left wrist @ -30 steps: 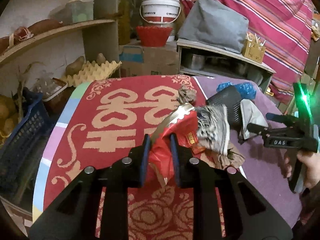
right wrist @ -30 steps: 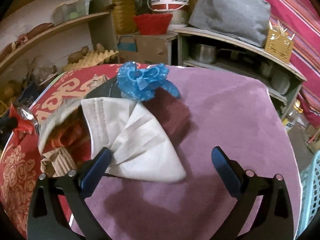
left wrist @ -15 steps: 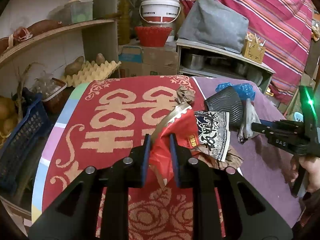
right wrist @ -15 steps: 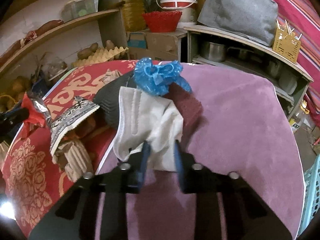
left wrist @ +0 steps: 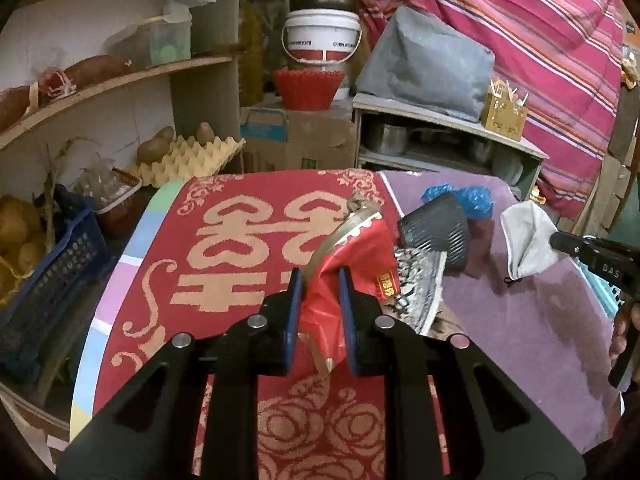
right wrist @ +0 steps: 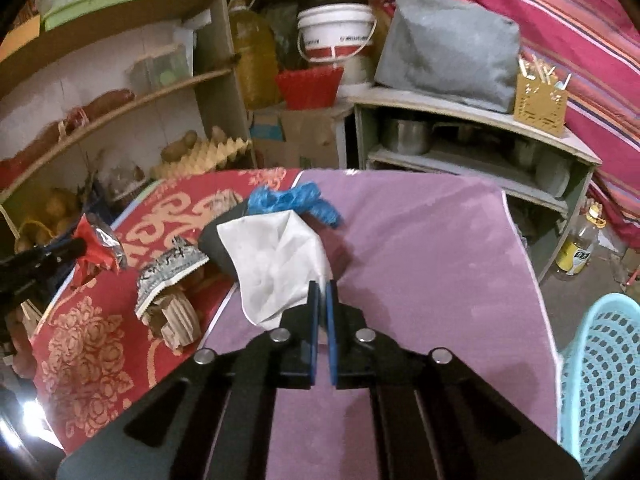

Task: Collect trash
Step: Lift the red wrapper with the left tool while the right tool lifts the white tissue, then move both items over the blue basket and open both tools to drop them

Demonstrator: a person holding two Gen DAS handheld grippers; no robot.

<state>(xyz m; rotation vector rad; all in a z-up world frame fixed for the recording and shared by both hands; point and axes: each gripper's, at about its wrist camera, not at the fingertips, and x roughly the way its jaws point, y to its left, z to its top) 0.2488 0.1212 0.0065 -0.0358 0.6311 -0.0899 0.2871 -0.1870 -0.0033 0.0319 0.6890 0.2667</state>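
My left gripper [left wrist: 319,284] is shut on a crumpled red foil wrapper [left wrist: 352,256], held above the red patterned cloth [left wrist: 224,240]. My right gripper [right wrist: 320,292] is shut on a white face mask [right wrist: 276,256], lifted off the purple cloth [right wrist: 420,248]; the mask also shows in the left wrist view [left wrist: 528,240]. On the table lie a black ribbed cup [left wrist: 436,228], a blue plastic bag [right wrist: 292,200], a black-and-white patterned wrapper [right wrist: 168,276] and brown crumpled paper [right wrist: 176,316].
A light blue plastic basket [right wrist: 600,380] stands at the right beside the table. Behind are shelves with potatoes, an egg tray [left wrist: 188,156], a red bowl [left wrist: 308,88], a white bucket [left wrist: 320,36] and a cabinet with pots. A dark blue crate [left wrist: 48,280] sits left.
My right gripper closed on the white mask and lifted it up and to the right, off the pile. My left gripper kept hold of the red wrapper, nearly still.
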